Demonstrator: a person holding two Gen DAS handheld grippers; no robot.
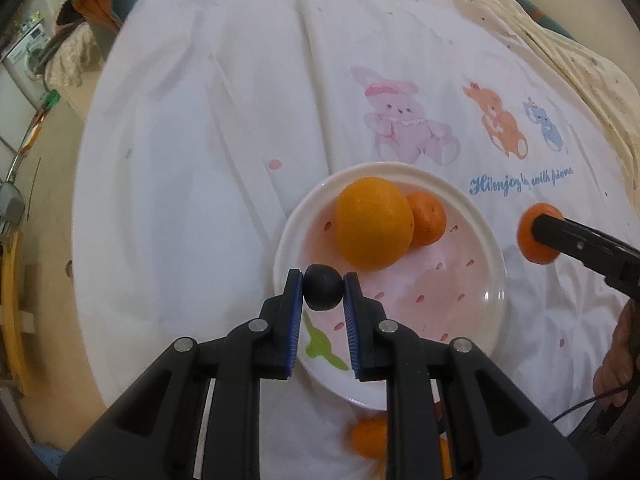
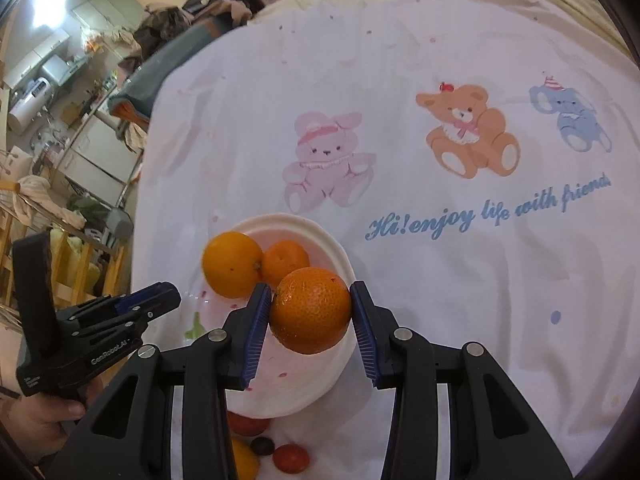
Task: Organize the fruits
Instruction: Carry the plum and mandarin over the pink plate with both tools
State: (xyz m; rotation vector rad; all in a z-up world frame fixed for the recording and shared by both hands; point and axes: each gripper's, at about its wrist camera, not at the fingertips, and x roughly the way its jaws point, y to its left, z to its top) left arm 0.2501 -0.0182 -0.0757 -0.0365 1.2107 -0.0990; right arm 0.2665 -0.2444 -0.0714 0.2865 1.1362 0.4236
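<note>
**Both grippers carry fruit at the plate**

The left gripper point(image 1: 323, 288) is closed on a small dark fruit point(image 1: 323, 287), held over the near rim of the plate point(image 1: 476, 320), likely for release there. The right gripper point(image 2: 311, 312) pinches a mandarin point(image 2: 311, 310) between its blue pads, hovering above the plate's right side. A large orange point(image 1: 374, 222) and a smaller mandarin point(image 1: 430, 220) already sit touching on the plate, which rests on a white cloth point(image 1: 200, 140) printed with bears. More fruit lies at the cloth's near edge: a red fruit point(image 2: 291, 458) and a dark one point(image 2: 263, 445), partly hidden behind the gripper bodies, so their count is unclear. What surface lies under the cloth cannot be told.
</note>
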